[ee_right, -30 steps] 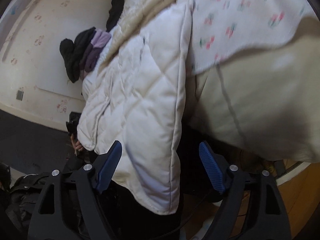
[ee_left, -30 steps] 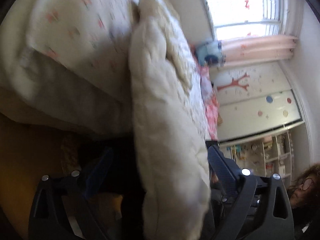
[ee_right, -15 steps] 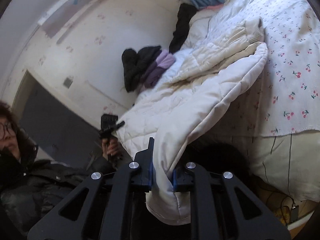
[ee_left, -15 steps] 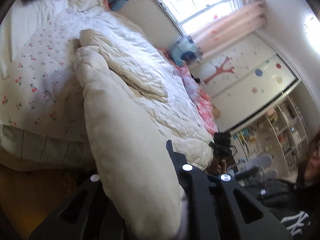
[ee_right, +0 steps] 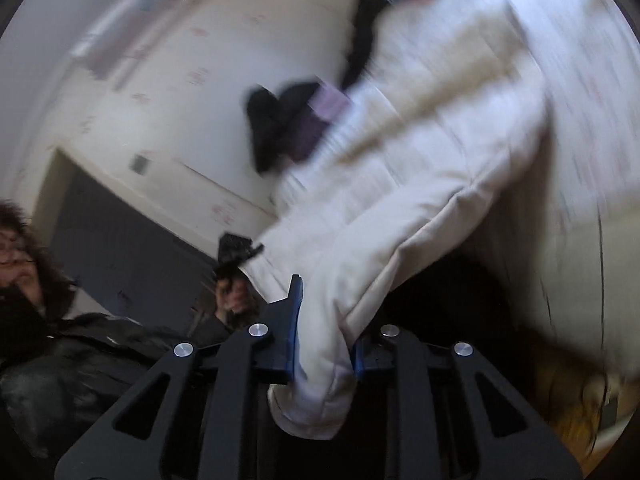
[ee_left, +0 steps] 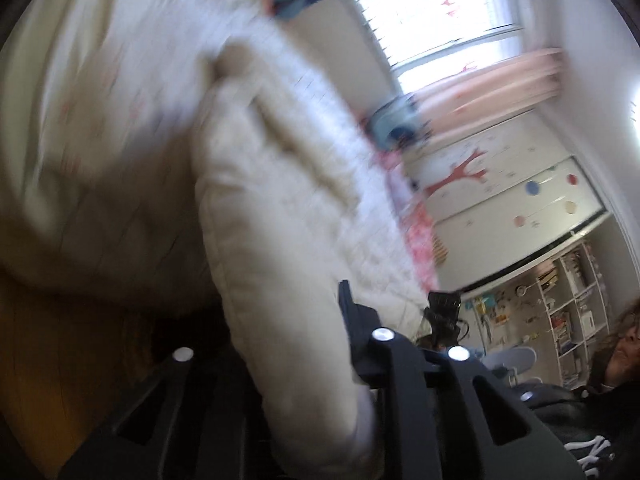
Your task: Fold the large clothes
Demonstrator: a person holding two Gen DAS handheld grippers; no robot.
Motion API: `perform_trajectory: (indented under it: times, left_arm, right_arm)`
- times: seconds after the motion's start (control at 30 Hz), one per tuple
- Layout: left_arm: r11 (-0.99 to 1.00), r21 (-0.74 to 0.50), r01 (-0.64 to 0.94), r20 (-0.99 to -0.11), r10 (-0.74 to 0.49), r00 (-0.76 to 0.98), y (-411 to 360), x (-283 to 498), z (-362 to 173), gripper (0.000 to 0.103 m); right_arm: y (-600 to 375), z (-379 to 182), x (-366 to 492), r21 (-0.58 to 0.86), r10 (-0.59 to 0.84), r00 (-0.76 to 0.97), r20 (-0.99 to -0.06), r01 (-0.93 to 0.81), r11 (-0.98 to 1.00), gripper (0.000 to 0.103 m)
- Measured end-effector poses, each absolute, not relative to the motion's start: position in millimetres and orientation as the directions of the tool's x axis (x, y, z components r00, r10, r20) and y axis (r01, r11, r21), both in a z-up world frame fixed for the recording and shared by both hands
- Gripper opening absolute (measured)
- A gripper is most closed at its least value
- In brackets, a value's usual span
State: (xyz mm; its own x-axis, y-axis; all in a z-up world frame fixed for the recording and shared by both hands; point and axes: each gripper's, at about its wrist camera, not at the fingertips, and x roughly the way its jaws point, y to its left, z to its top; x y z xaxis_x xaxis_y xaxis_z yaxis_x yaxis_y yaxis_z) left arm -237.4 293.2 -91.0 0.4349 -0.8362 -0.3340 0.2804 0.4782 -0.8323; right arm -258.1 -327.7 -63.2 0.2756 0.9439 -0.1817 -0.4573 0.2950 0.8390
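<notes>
A large cream quilted coat point(ee_left: 288, 216) lies on the bed and hangs over its near edge. In the left wrist view my left gripper point(ee_left: 304, 344) is shut on one corner of its hem, and the padded cloth bulges out below the jaws. In the right wrist view my right gripper point(ee_right: 326, 336) is shut on the coat point(ee_right: 420, 184) at another hem corner, with the blue pads point(ee_right: 294, 320) pressed into the fabric. Both views are blurred. The other gripper shows small past the coat's edge in each view.
The bed point(ee_left: 100, 92) has a white sheet with small red flowers, and wooden floor shows below it. Dark and purple clothes point(ee_right: 288, 124) are piled further along the bed. A window point(ee_left: 440, 28), wardrobe and shelves point(ee_left: 568, 300) stand behind. The person point(ee_right: 36, 280) in a dark jacket is close.
Both grippers went from open around the coat's hem to shut on it. They have since lifted the hem off the bed's edge, and both views have tilted.
</notes>
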Motion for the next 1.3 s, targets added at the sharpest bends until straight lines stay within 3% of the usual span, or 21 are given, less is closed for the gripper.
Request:
perform_trajectory:
  times: [0.23, 0.5, 0.77, 1.03, 1.2, 1.3]
  left_arm:
    - [0.429, -0.831, 0.354, -0.198, -0.823, 0.533, 290, -206, -45, 0.013]
    - [0.406, -0.842, 0.355, -0.127, -0.790, 0.600, 295, -145, -20, 0.013]
    - [0.395, -0.860, 0.324, -0.088, -0.739, 0.668, 291, -56, 10, 0.013]
    - [0.466, -0.858, 0.218, -0.173, -0.660, 0.731, 277, 53, 6, 0.012]
    - [0.578, -0.808, 0.114, -0.308, -0.579, 0.755, 259, 117, -19, 0.012]
    - [0.678, -0.735, 0.012, -0.442, -0.492, 0.750, 243, 147, -55, 0.012]
  right_arm:
    - [-338, -14, -224, 0.801, 0.931, 0.363, -0.031, -0.549, 0.240, 0.018]
    - [-342, 32, -185, 0.690, 0.858, 0.493, -0.144, -0.572, 0.444, 0.016]
    - [-346, 63, -105, 0.655, 0.742, 0.653, -0.151, -0.496, 0.570, 0.016]
    - [-349, 42, 4, 0.655, 0.628, 0.733, -0.261, -0.343, 0.673, 0.016]
    - [-339, -4, 80, 0.620, 0.544, 0.737, -0.401, -0.219, 0.753, 0.016]
    - [-332, -41, 110, 0.602, 0.500, 0.721, -0.479, -0.145, 0.785, 0.016]
